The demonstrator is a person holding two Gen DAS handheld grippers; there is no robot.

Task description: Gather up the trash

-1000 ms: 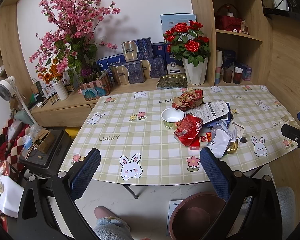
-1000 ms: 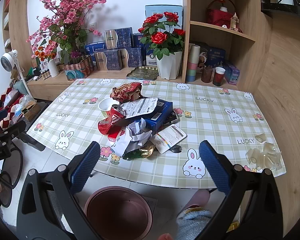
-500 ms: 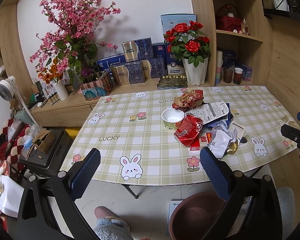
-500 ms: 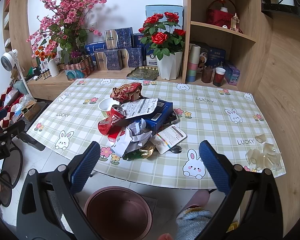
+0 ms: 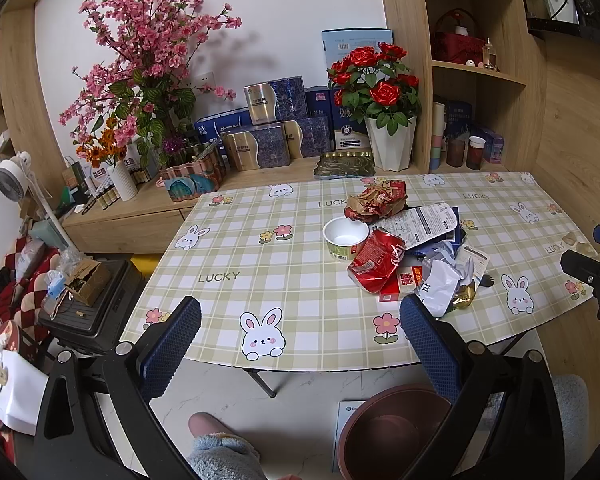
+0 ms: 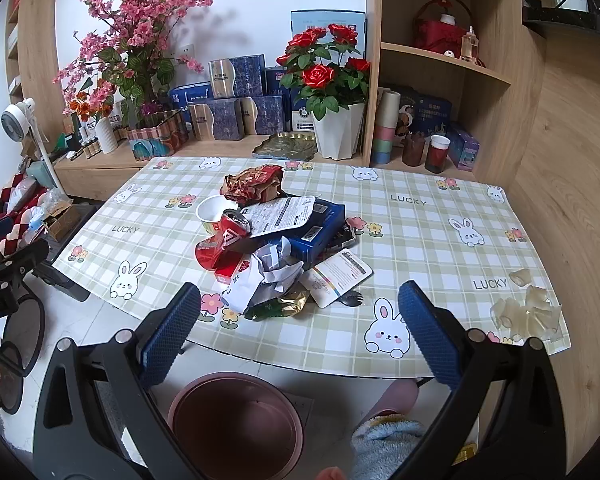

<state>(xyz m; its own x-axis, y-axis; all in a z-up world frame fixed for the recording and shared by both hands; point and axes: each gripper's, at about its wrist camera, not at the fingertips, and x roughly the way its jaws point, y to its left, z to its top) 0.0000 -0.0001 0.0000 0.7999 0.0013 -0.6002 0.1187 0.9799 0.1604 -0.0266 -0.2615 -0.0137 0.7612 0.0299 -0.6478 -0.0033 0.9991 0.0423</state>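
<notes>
Nothing moved; trash (image 6: 276, 240) loosely heaped

A glossy checked plastic cloth covers the desk (image 6: 420, 236), bearing a crushed shiny metal can (image 6: 220, 236), crumpled white paper (image 6: 268, 276), gold foil (image 6: 294, 304) and a paper cup (image 5: 345, 236), beside matt wood shelves (image 6: 440, 60) and a smooth plastic bin (image 6: 236, 424).
</notes>
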